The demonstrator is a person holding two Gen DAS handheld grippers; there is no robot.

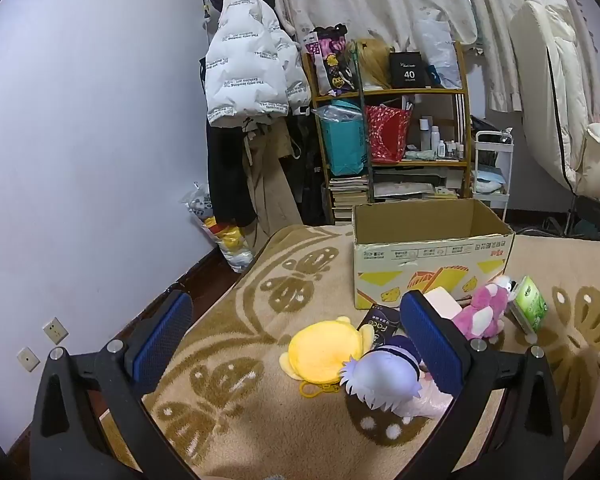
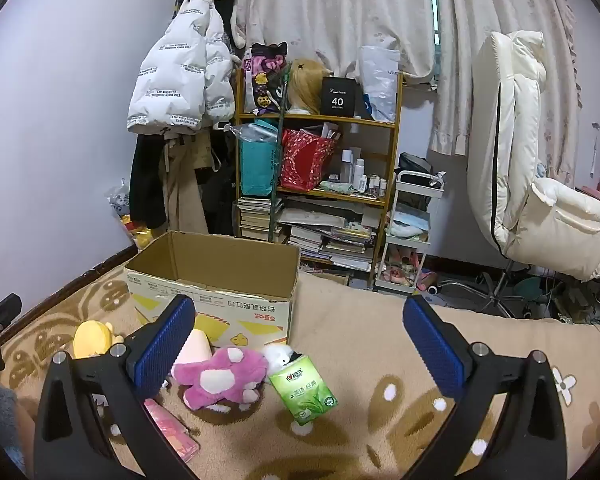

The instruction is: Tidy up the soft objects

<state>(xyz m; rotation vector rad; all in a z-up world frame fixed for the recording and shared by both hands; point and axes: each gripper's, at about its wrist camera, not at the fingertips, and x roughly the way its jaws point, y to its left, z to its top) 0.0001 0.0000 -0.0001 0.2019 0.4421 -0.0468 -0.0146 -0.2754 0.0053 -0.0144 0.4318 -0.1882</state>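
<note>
An open cardboard box [image 1: 432,256] stands on a beige patterned blanket; it also shows in the right wrist view [image 2: 216,280]. In front of it lie a yellow plush [image 1: 324,350], a purple-haired doll [image 1: 384,380], a pink plush bear [image 1: 482,314] and a green tissue pack [image 1: 532,308]. The right wrist view shows the pink bear [image 2: 222,376], the tissue pack [image 2: 304,390], the yellow plush [image 2: 92,338] and a small white plush [image 2: 278,354]. My left gripper [image 1: 296,340] is open above the yellow plush. My right gripper [image 2: 300,348] is open above the bear and tissue pack.
A black packet [image 1: 380,326] and a pale pink block [image 1: 444,304] lie by the box. A pink pack [image 2: 172,428] lies near my left finger. Behind stand a cluttered wooden shelf [image 2: 320,160], hanging coats [image 2: 180,72], a white cart [image 2: 412,232] and a cream chair [image 2: 532,184].
</note>
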